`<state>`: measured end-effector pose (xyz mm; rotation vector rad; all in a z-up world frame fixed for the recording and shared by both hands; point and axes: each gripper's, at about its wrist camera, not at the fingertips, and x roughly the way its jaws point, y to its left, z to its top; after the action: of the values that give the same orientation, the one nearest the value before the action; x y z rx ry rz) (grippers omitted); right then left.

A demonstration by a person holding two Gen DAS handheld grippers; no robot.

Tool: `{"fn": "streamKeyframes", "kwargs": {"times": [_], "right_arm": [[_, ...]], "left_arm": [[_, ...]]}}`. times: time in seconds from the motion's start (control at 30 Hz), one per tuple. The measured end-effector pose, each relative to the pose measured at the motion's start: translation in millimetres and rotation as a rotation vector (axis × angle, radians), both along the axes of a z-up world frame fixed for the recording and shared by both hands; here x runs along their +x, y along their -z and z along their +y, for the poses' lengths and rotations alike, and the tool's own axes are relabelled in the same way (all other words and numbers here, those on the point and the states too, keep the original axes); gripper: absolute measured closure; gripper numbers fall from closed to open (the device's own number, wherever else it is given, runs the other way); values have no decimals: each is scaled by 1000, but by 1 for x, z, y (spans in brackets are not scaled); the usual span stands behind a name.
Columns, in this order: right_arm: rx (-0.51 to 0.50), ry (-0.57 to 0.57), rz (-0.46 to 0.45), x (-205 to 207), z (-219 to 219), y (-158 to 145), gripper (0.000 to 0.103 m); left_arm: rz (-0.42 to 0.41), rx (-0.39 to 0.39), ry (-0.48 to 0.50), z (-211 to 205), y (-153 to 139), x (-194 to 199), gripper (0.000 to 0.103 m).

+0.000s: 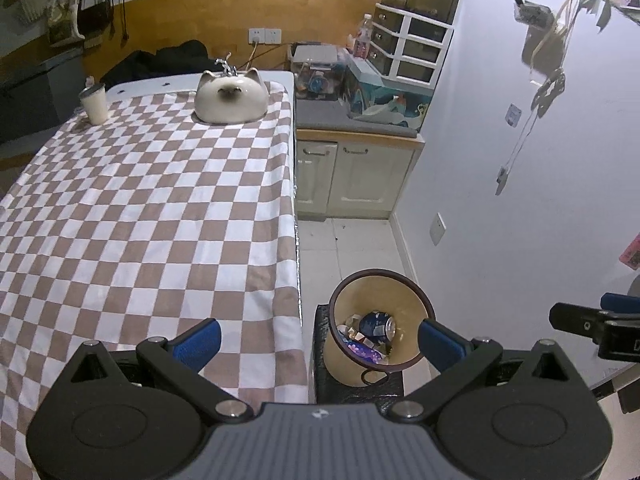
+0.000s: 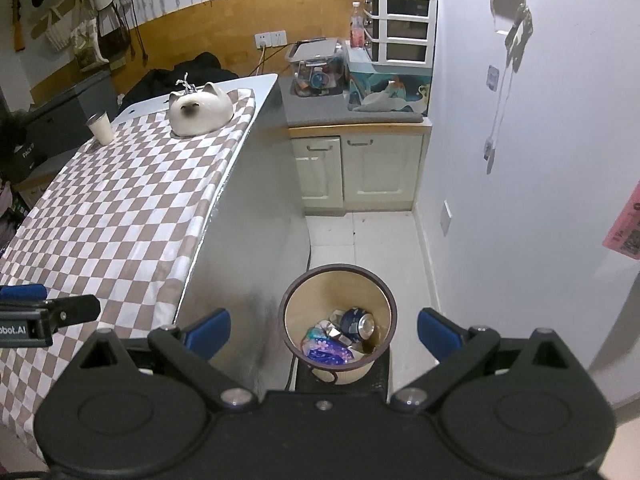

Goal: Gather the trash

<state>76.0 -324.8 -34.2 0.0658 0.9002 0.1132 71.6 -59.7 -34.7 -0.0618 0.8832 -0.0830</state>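
The left hand-held gripper (image 1: 318,338) and right hand-held gripper (image 2: 323,330) both hold their blue-padded fingers wide apart with nothing between them, poised above the trash bin (image 2: 382,296) on the floor, just right of the bench (image 1: 140,200). Inside the bin lie a crushed blue can (image 2: 357,324) and a purple flowered wrapper (image 2: 326,350); on the far end of the bench's checkered cloth sit a cat-shaped ceramic bowl (image 1: 231,96) and a white cup (image 1: 95,103)

The brown-and-white checked cloth (image 1: 152,200) looks soft and matt. The far white cat-shaped ceramic bowl (image 1: 231,98) is glossy. In the tan bin with a dark smooth rim (image 2: 338,312), the dented blue metal can (image 2: 358,325) shines beside a glossy purple floral wrapper (image 2: 326,352).
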Motion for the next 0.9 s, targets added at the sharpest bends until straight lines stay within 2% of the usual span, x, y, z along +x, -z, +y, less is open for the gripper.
{"fn": "streamKeyframes", "kwargs": {"times": [0.33, 0.9], "right_arm": [[-9, 13, -24, -27, 8, -9, 2], [-16, 18, -44, -44, 10, -16, 2]], "left_arm": [[-33, 3, -5, 8, -9, -19, 0], [-54, 22, 19, 8, -17, -37, 0]]}}
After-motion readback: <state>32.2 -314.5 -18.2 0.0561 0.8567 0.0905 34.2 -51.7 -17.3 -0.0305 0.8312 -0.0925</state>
